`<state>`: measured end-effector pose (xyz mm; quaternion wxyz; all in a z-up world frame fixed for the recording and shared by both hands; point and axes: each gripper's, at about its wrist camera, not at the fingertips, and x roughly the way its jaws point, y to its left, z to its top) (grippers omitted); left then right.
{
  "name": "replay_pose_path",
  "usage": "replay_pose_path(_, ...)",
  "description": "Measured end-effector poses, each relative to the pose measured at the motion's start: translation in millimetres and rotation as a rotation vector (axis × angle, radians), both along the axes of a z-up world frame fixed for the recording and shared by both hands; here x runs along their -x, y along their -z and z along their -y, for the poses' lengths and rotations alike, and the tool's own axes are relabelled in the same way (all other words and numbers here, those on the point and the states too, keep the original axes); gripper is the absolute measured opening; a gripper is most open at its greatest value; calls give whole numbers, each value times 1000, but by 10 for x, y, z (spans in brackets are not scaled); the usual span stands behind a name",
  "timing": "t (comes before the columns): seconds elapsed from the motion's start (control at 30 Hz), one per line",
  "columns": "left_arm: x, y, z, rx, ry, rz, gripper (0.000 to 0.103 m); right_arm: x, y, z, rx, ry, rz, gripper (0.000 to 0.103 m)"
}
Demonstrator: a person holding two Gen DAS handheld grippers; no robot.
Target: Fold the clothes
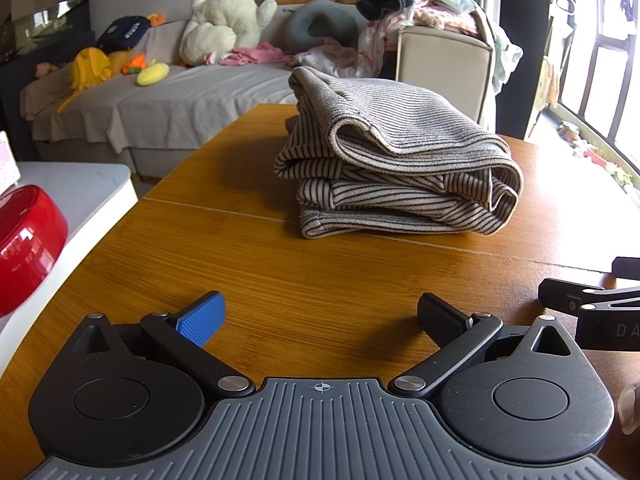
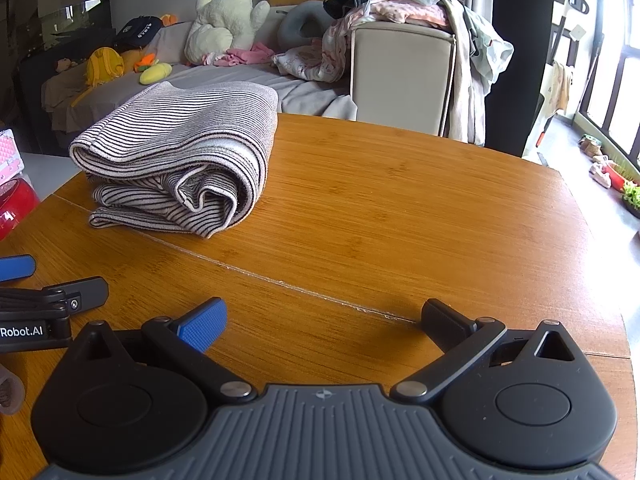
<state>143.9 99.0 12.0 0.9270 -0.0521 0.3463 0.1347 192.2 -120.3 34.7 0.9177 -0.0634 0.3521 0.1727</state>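
A brown-and-cream striped garment (image 1: 396, 164) lies folded in a thick bundle on the wooden table (image 1: 248, 264). In the right wrist view the same striped garment (image 2: 180, 156) sits at the left of the table (image 2: 400, 220). My left gripper (image 1: 322, 318) hovers low over the table, well short of the bundle, open with nothing between its fingers. My right gripper (image 2: 324, 320) is also open and empty, to the right of the left one. Each gripper's fingers show at the edge of the other's view: the right gripper (image 1: 580, 296) and the left gripper (image 2: 48, 280).
A chair (image 1: 444, 68) piled with loose clothes stands behind the table. Beyond it is a sofa (image 1: 172, 96) with a plush toy (image 1: 228, 16) and small items. A red bowl (image 1: 24, 248) sits on a white side surface at left. Windows are at right.
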Motion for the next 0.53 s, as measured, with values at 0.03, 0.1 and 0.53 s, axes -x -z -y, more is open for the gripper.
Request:
replay_pose_path(0.03, 0, 1, 0, 0, 0, 0, 103, 1, 2, 0, 0, 2, 0, 103)
replay_pose_path(0.1, -4, 2, 0, 0, -1, 1, 103, 4, 3, 1, -1, 6, 2, 103)
replay_pose_path(0.53, 37, -2, -23, 15, 19, 12, 103, 48, -1, -56, 4, 93, -3, 103)
